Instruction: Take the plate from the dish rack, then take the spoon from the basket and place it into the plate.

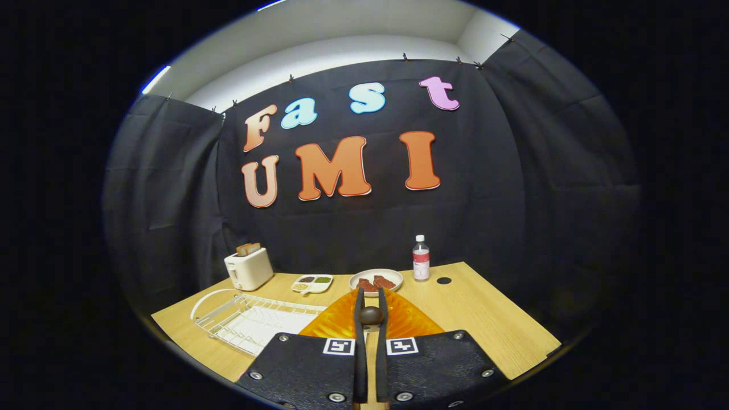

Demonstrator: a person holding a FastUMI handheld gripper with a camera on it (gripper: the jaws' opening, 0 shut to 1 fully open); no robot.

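Gripper view: fingers (371, 302) clamping spoon (371, 315)

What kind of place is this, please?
Probably a staged kitchen corner in a recording booth: a wooden table carries a toaster, a white dish rack and a plate of food. The gripper is shut on an orange plate.

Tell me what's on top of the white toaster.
Slices of browned toast stick up out of the toaster; their lower parts are hidden in its slots. Nearer, the gripper is shut on a dark spoon above the orange plate.
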